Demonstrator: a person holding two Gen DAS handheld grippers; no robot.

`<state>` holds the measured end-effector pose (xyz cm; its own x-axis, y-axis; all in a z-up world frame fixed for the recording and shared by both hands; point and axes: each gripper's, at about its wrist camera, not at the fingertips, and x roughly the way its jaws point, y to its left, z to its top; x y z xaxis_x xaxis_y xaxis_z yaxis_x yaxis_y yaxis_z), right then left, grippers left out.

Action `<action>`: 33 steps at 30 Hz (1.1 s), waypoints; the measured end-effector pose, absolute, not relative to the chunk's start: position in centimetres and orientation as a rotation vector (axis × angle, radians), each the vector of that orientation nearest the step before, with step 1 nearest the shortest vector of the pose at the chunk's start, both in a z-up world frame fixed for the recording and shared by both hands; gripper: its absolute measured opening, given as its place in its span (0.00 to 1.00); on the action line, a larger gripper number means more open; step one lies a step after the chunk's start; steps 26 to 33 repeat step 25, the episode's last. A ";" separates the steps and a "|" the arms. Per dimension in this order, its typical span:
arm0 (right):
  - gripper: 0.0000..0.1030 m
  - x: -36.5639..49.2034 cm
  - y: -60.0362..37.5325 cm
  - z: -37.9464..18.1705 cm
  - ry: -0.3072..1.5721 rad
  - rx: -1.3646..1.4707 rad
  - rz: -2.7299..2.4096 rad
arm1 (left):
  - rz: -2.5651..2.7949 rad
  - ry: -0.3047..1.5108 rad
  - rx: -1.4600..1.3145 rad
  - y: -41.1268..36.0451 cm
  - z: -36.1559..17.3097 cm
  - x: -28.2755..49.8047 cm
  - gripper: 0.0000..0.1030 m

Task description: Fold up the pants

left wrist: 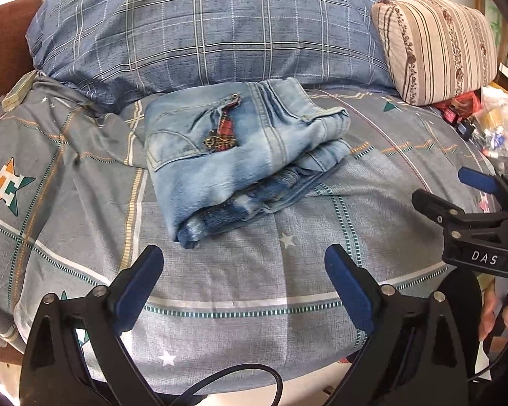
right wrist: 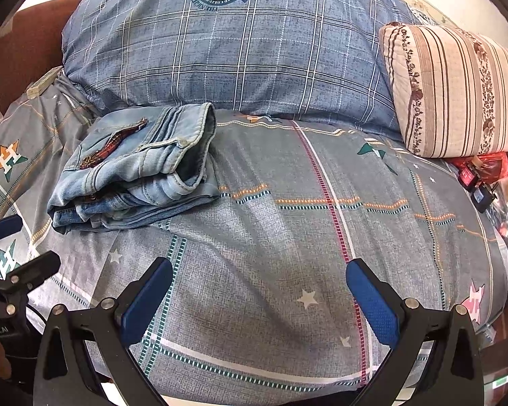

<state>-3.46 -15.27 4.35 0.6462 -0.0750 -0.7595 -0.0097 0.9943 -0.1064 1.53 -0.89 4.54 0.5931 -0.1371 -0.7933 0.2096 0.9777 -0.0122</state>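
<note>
Right gripper [left wrist: 457, 186] reads "DAS"; blue pillow [right wrist: 227, 40] crest reads "STARS".

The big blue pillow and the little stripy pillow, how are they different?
The big blue pillow is blue-grey with a crossing check pattern and a round badge near its top; the stripy pillow is pinkish beige with brown stripes and flower bands. The blue pillow spreads across most of the bed's far end, while the stripy pillow is much smaller and sits at the right. The folded jeans lie right in front of the blue pillow, well apart from the stripy one. Both rest on the bedspread.
</note>
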 end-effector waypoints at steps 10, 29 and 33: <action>1.00 -3.3 -15.7 4.3 0.871 -0.117 -0.047 | -0.212 0.955 0.134 -2.2 3.9 1.7 0.94; 1.00 -2.4 -16.4 4.3 0.874 -0.179 -0.053 | -0.217 0.954 0.189 -3.4 3.6 2.0 0.94; 1.00 -2.4 -16.4 4.3 0.874 -0.179 -0.053 | -0.217 0.954 0.189 -3.4 3.6 2.0 0.94</action>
